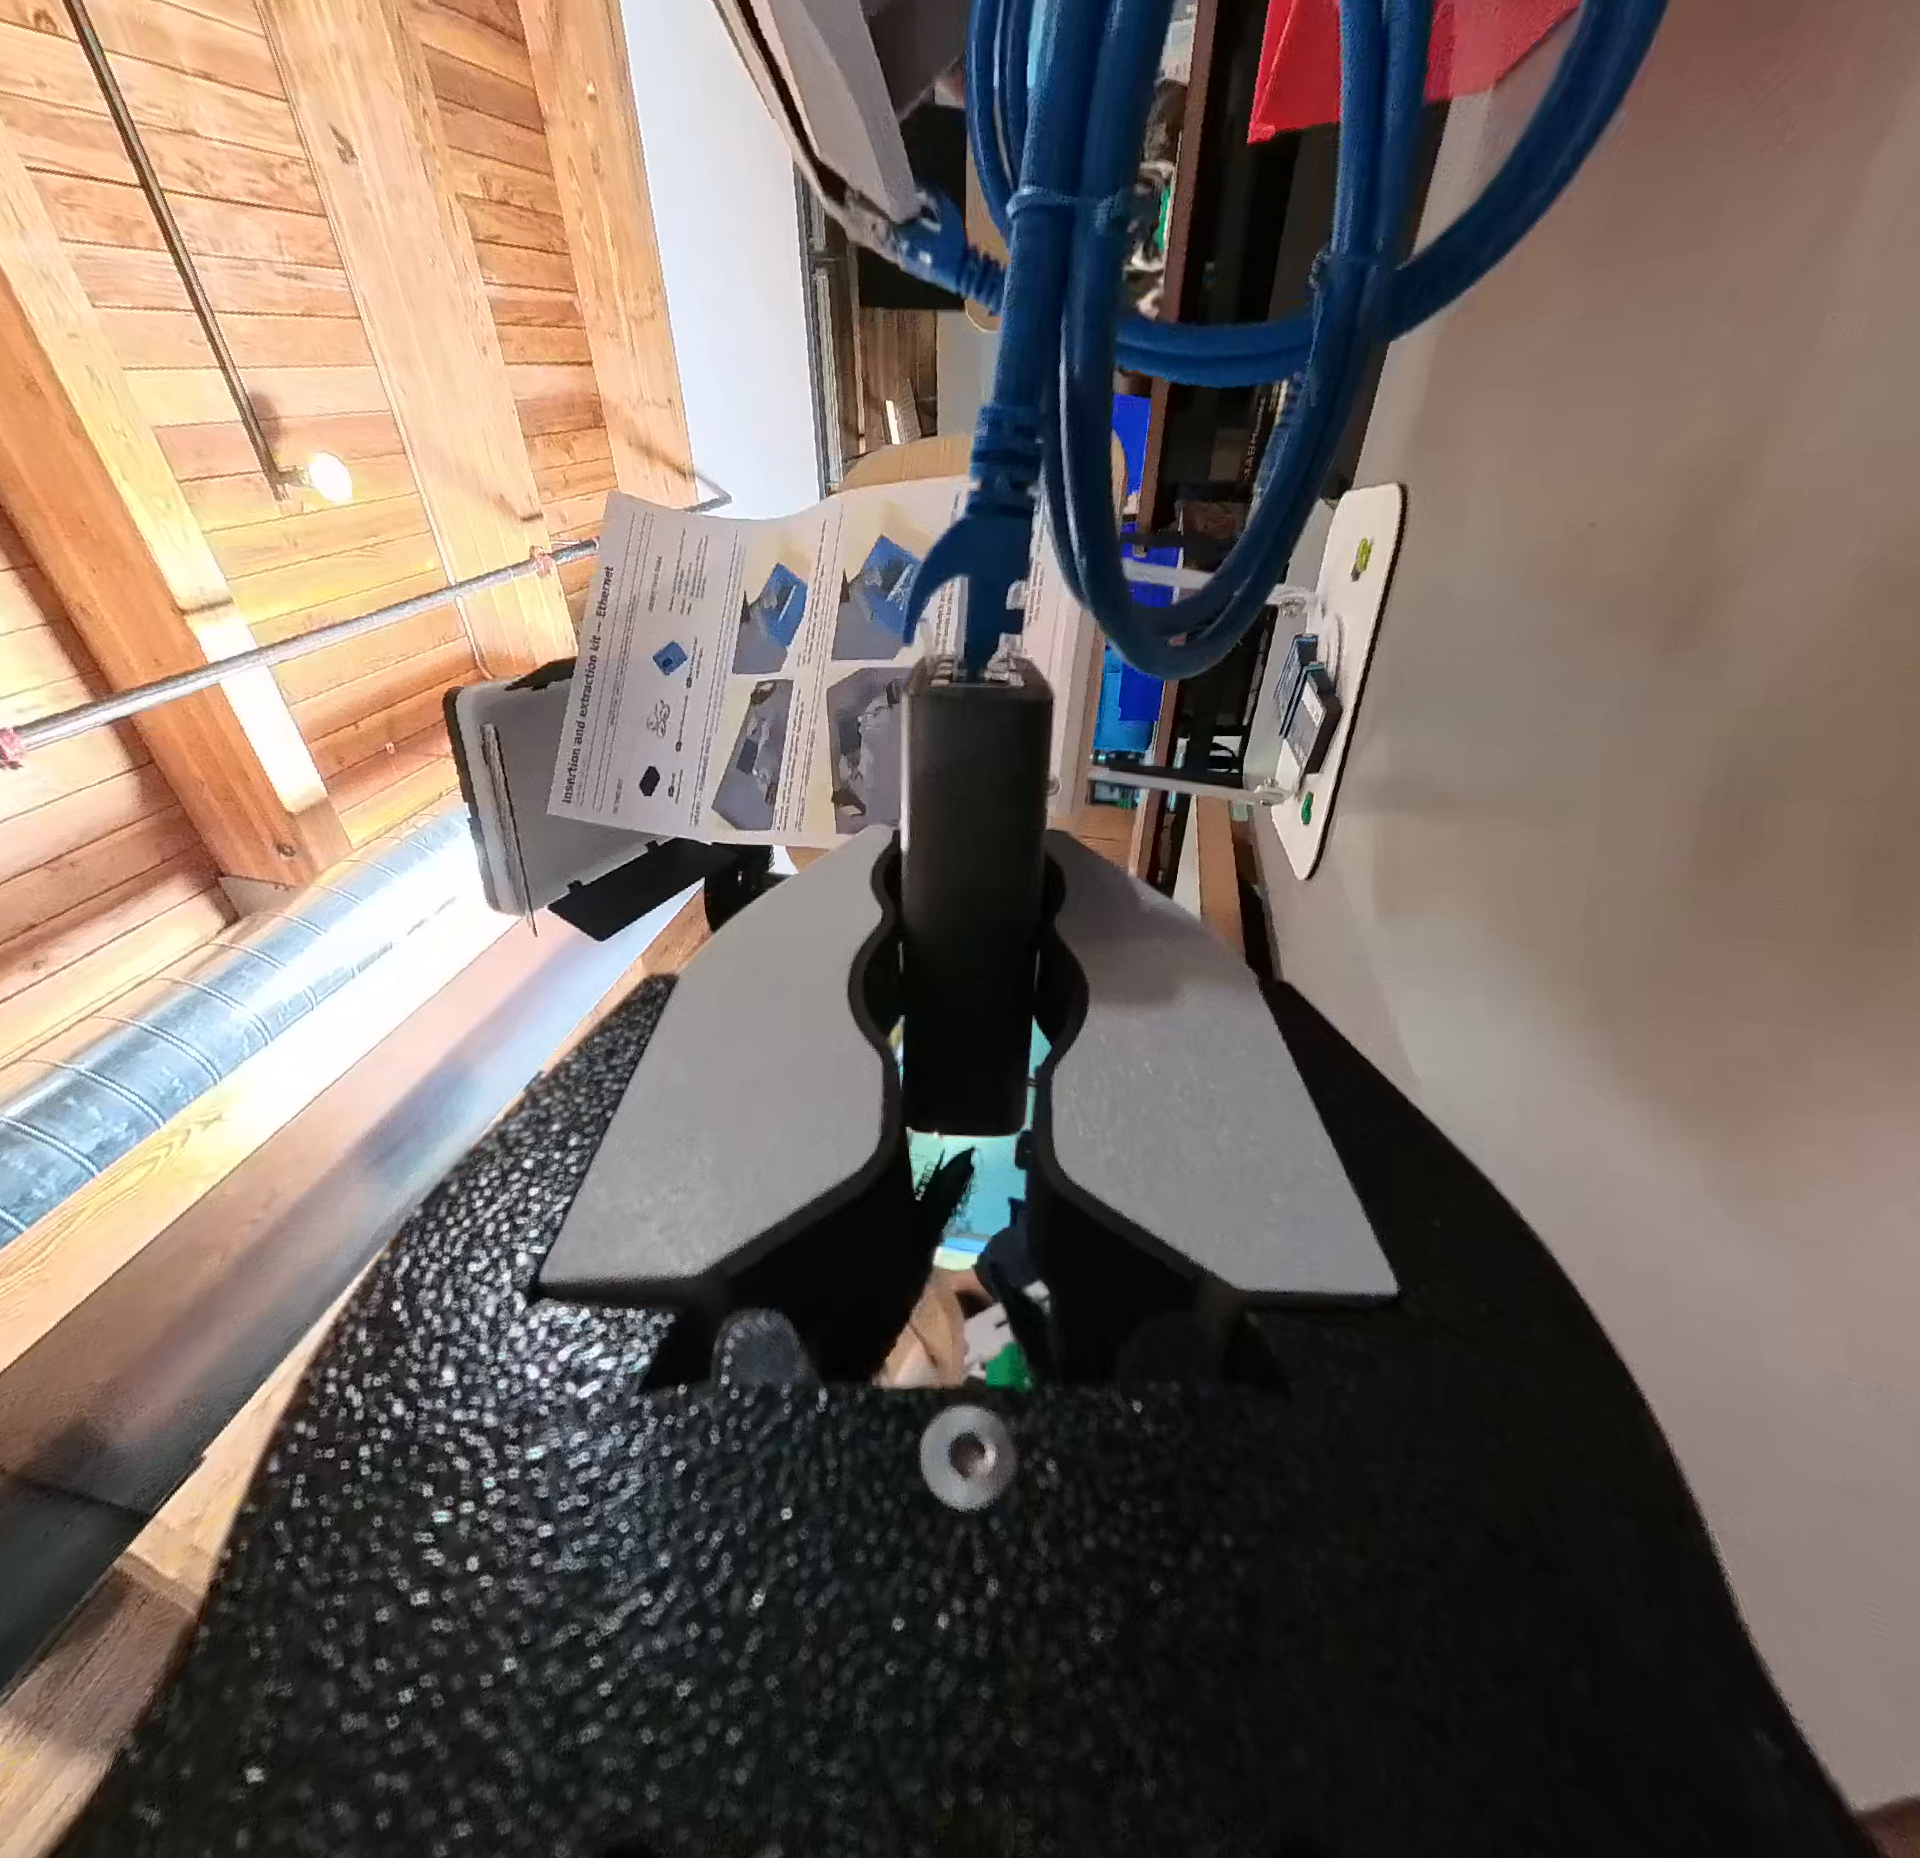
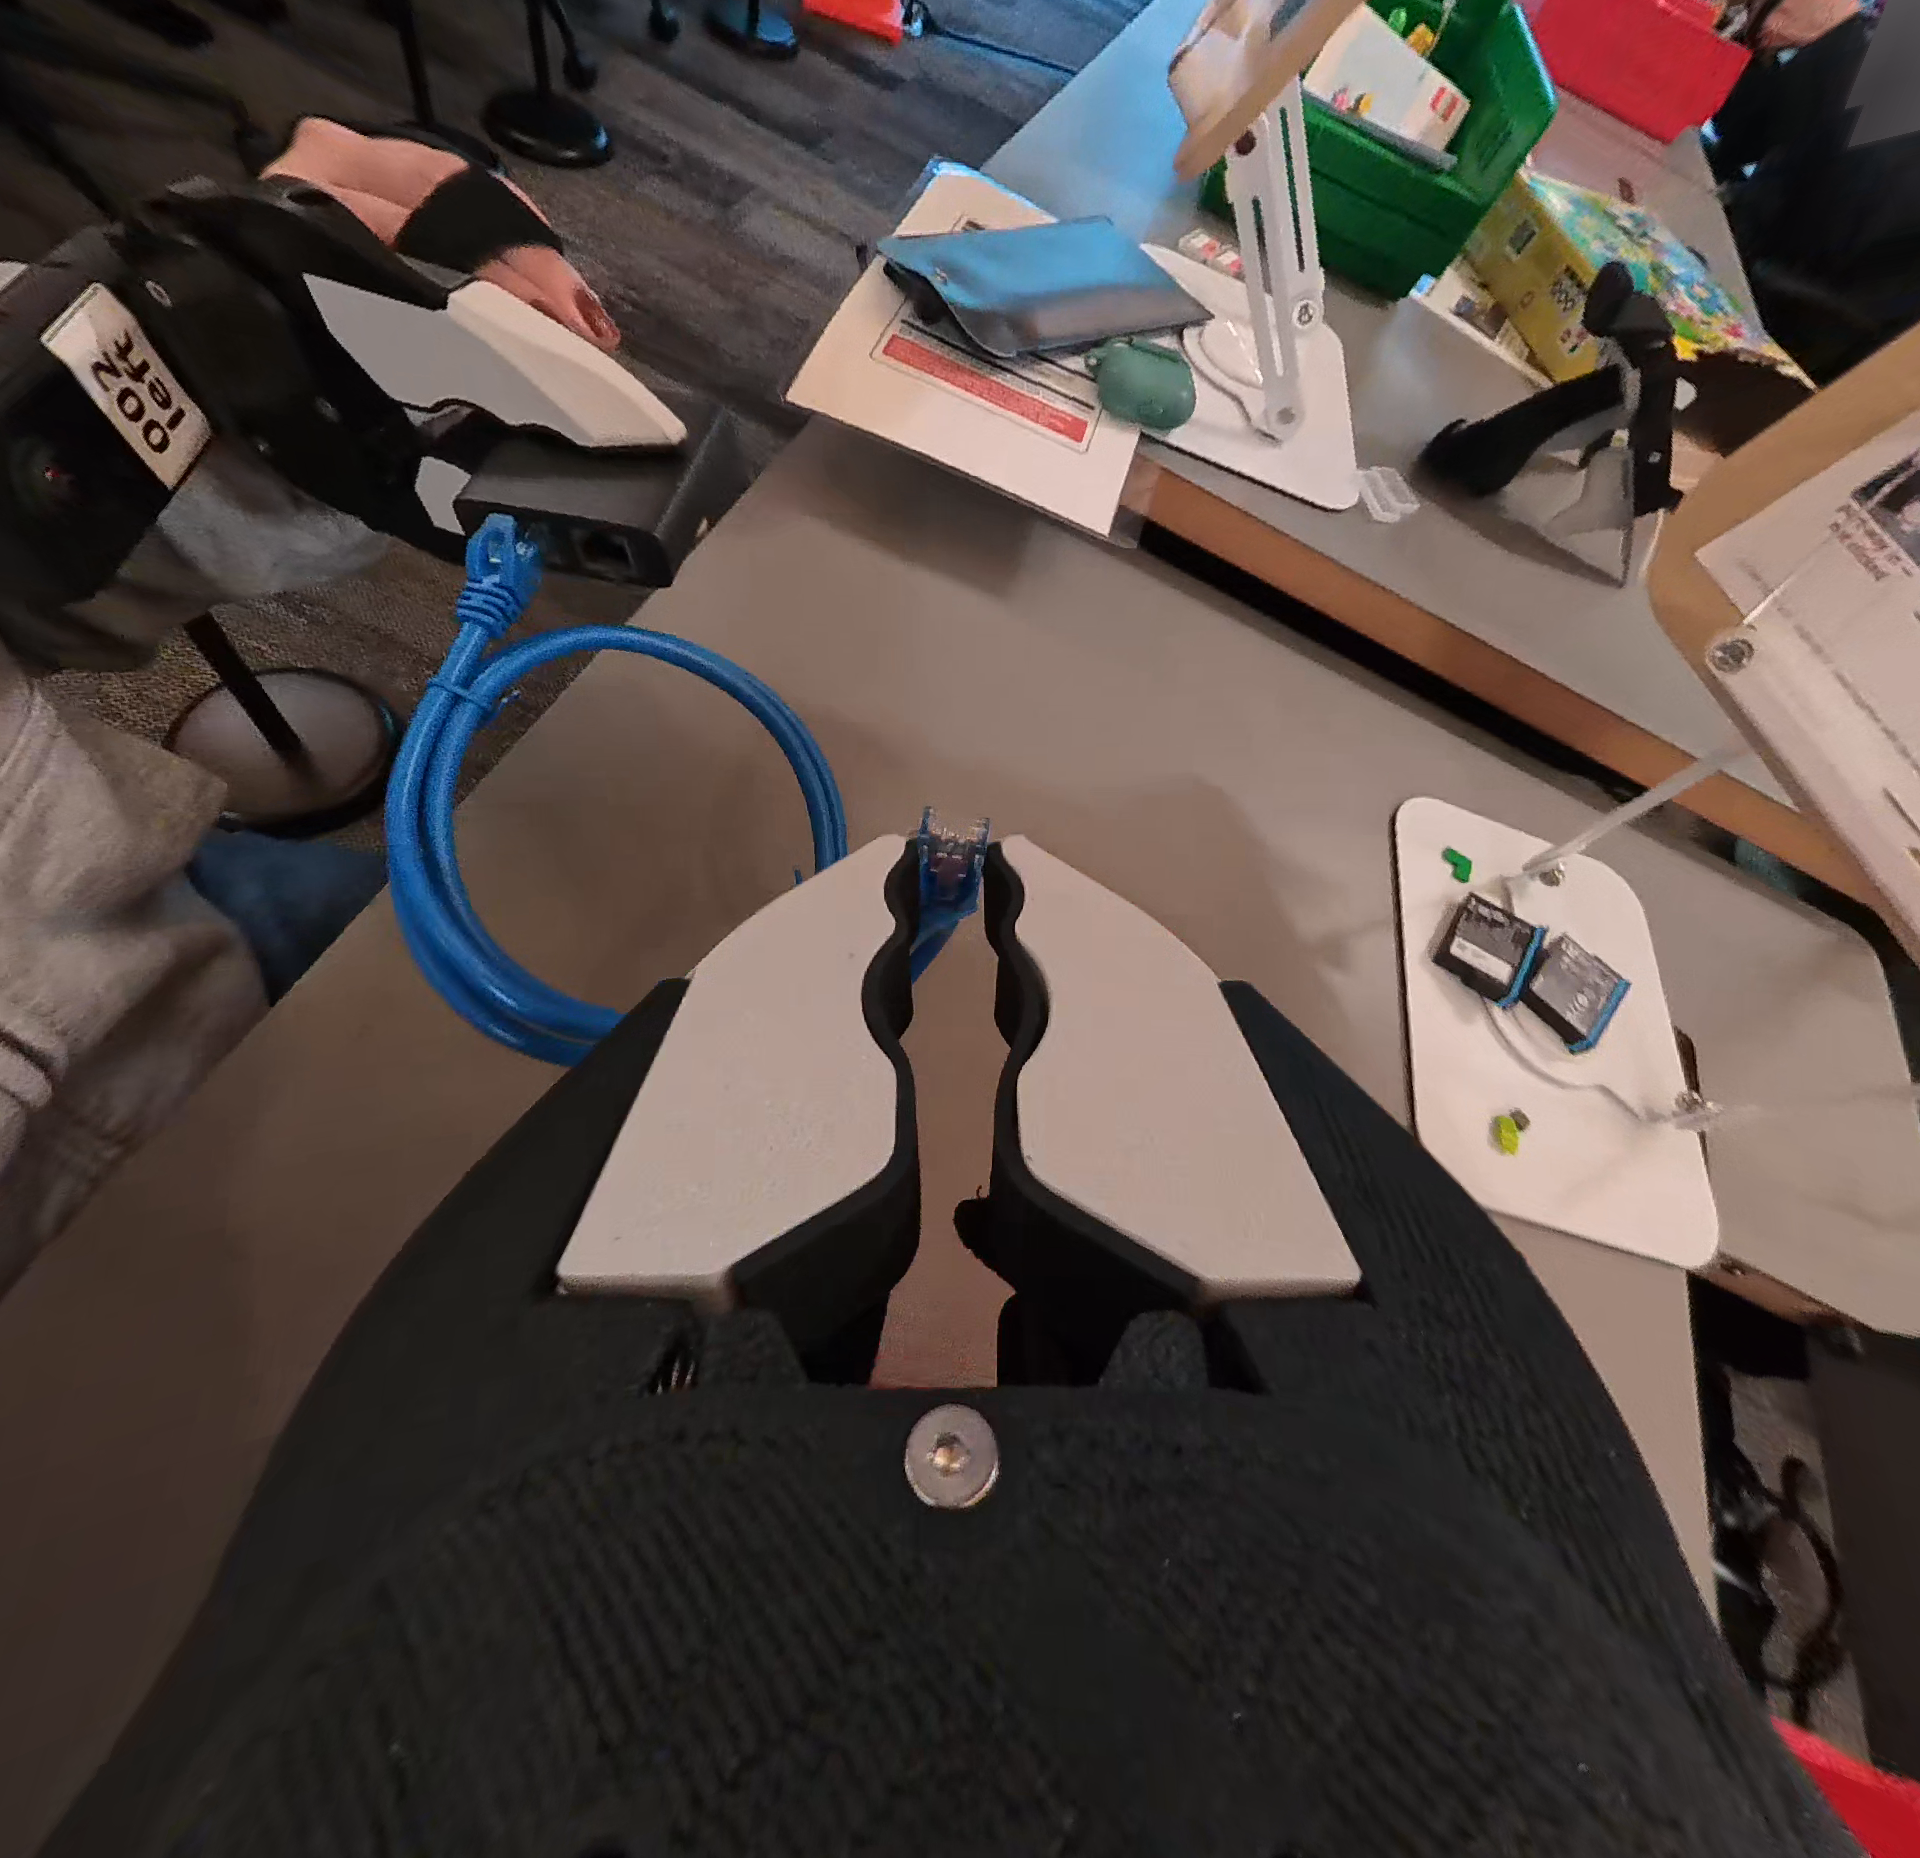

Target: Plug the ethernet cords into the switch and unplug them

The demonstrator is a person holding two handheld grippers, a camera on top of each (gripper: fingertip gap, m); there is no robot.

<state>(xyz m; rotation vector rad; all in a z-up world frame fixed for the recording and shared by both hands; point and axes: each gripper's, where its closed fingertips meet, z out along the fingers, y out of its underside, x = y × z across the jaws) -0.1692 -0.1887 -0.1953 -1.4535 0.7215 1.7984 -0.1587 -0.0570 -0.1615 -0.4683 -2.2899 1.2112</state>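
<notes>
Left gripper (image 1: pixel 971 873) clamps the rigid, light black switch (image 1: pixel 975 873) above the surface; right gripper (image 2: pixel 951 863) pinches the stiff clear plug (image 2: pixel 951 847) of the springy blue ethernet cord (image 2: pixel 457 873), best gripped by its body.

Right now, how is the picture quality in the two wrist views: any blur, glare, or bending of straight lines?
Left wrist view: lamp glares on the wooden ceiling; the black switch in the tongs looks slightly soft. Right wrist view: even light, the blue plug fairly sharp; table edge curves from wide-angle distortion, corners smear.
</notes>
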